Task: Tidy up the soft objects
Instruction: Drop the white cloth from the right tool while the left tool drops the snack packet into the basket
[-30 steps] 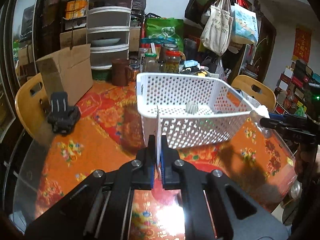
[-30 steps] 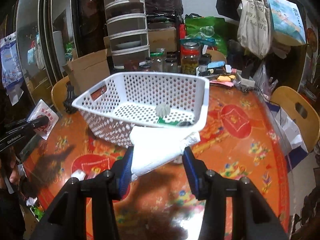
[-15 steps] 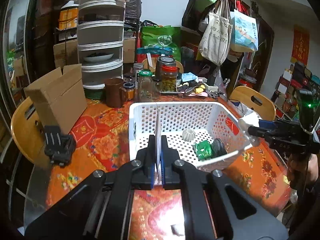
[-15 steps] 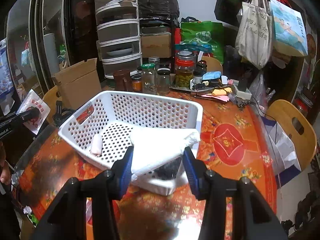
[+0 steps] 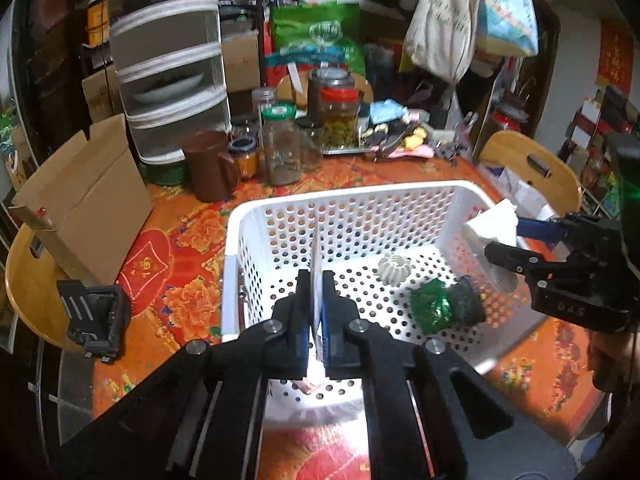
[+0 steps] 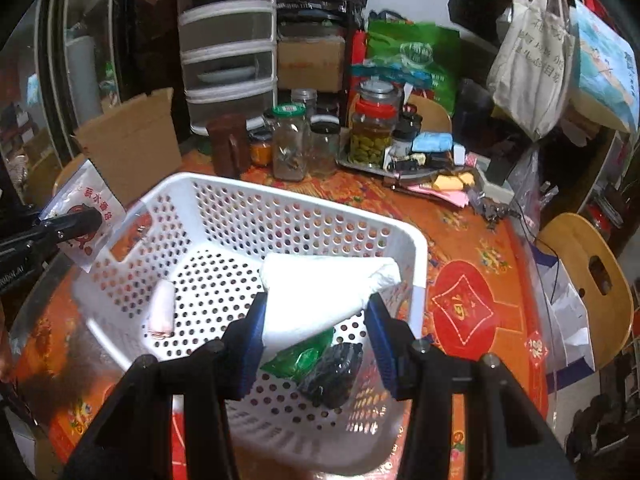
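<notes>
Currently holding white folded cloth [image 6: 316,300] over basket [image 6: 208,200] in right gripper [image 6: 316,320], jaws spread wide around it; left gripper [image 5: 316,304] jaws pinching thin packet [image 6: 86,216].

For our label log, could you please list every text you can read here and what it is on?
"D A S": body of the right gripper.
"福", probably: red diamond on the tablecloth.
Red characters on the left gripper's packet: blurred.
Tote bag print: too blurred.
Tissue pack: none.
</notes>
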`<state>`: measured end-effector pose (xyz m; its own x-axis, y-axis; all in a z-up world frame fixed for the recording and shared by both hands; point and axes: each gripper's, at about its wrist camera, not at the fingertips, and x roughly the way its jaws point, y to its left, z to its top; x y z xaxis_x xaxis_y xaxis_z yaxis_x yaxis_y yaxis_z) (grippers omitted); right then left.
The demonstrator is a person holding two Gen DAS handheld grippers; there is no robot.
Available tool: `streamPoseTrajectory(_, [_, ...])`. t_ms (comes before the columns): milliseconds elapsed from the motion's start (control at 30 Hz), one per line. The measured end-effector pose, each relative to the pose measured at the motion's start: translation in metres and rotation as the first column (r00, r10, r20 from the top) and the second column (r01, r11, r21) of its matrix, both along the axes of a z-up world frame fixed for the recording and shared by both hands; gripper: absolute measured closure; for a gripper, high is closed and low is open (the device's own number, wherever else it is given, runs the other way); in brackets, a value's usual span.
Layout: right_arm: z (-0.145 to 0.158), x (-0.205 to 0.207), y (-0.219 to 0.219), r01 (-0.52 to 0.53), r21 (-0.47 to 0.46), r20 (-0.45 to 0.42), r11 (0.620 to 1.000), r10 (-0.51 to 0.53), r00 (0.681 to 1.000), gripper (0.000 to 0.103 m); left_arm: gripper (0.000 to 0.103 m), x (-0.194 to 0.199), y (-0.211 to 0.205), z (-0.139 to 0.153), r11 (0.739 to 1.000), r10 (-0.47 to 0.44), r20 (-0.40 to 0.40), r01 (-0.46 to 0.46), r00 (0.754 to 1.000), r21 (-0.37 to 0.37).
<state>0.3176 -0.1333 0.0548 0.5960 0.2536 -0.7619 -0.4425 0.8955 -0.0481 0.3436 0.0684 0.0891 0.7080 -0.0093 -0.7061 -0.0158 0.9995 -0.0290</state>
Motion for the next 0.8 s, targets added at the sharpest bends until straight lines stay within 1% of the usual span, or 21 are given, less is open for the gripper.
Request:
streamPoseTrajectory(133, [-0.012, 0.018, 0.008, 0.013, -0.025, -0.033, 1.0, -0.014, 0.999, 0.055, 0.099, 0.026, -0.003, -0.024, 1.0, 0.013, -0.06, -0.011, 0.998, 0.025])
streamPoseTrajectory(200, [-0.019, 0.024, 0.011, 0.022, -0.041, -0.05, 0.999, -0.024, 0.998, 0.055, 0.099, 0.038, -0.002, -0.033, 1.0, 0.017, -0.085, -0.015, 0.996, 0.025])
streamPoseTrajectory(333, [-0.029, 0.036, 0.015, 0.029, -0.054, -0.08, 0.998, -0.034, 0.996, 0.055, 0.099, 0.051, 0.001, -0.049, 0.999, 0.025, -0.117, -0.021, 0.993, 0.034])
streamPoseTrajectory(467, [-0.034, 0.042, 0.018, 0.032, -0.061, -0.083, 0.998, -0.037, 0.996, 0.055, 0.099, 0.059, 0.004, -0.058, 0.999, 0.034, -0.133, -0.029, 0.99, 0.04])
streamPoseTrajectory(733, [-0.041, 0.048, 0.022, 0.026, -0.067, -0.09, 0.997, -0.032, 0.995, 0.054, 0.099, 0.063, 0.006, -0.067, 0.999, 0.03, -0.144, -0.025, 0.989, 0.034])
streamPoseTrajectory(800, [-0.04, 0.047, 0.022, 0.023, -0.061, -0.084, 0.998, -0.028, 0.996, 0.051, 0.099, 0.063, 0.005, -0.068, 0.999, 0.03, -0.145, -0.024, 0.989, 0.039])
